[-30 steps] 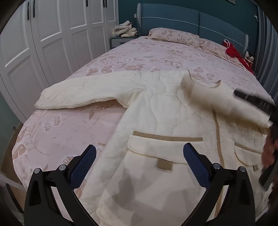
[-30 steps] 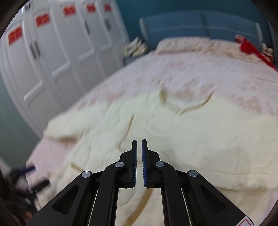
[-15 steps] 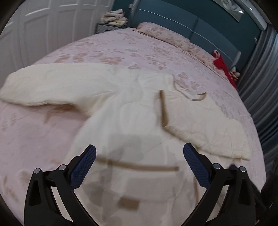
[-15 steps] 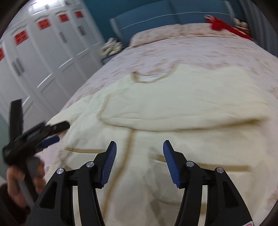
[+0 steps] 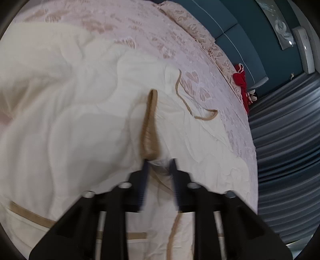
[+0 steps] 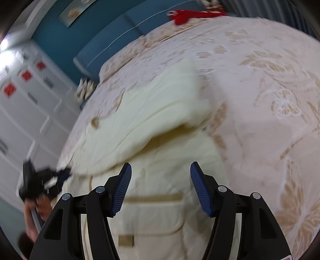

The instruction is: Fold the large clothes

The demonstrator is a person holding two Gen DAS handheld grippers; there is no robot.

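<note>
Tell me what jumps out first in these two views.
A big cream jacket covers the near part of the bed, one sleeve folded across its chest. The left gripper is nearly shut around the tan placket; the right gripper hangs open over a pocket. Something red lies by the headboard.

Your left gripper (image 5: pixel 158 170) is smeared by motion blur, so you cannot tell whether its jaws actually pinch the cream coat's (image 5: pixel 80 120) tan-edged fold. The coat's hem runs off the bottom edge in both views, and the wardrobe (image 6: pixel 24 104) is blurred.
</note>
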